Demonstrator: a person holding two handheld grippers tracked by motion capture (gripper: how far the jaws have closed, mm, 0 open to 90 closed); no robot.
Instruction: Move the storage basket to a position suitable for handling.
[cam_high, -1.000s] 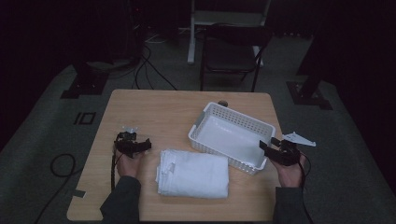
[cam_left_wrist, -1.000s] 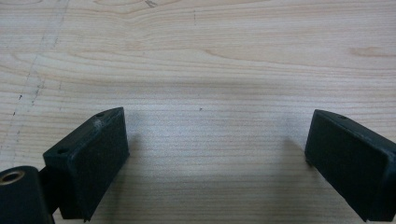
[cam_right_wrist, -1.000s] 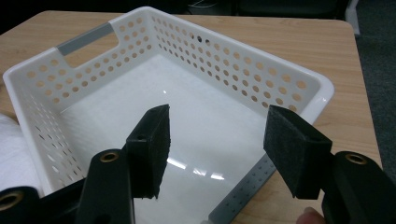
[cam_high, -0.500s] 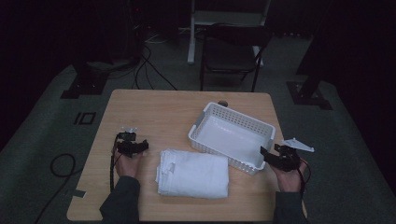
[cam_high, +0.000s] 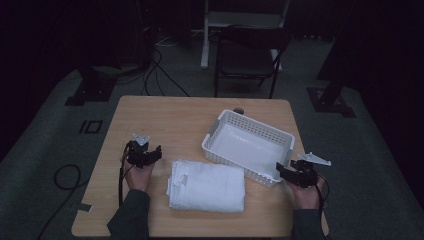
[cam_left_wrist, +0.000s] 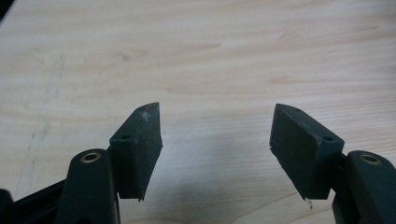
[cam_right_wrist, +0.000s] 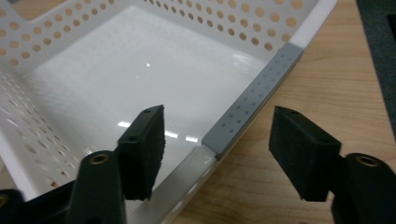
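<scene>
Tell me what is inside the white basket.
The white basket holds nothing: its glossy floor is bare in the right gripper view. In the high view its near wall hides a strip of the floor.

Both forearms reach in from the near edge. The left tongs (cam_high: 150, 155) have just been narrowing, nothing between the jaws. The right tongs (cam_high: 281, 170) gape, also narrowing slightly.

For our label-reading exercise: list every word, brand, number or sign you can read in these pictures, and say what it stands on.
None: no readable text on the white basket, the folded white towel or the wooden table.
A dark square mark on the floor carries no letters.
</scene>
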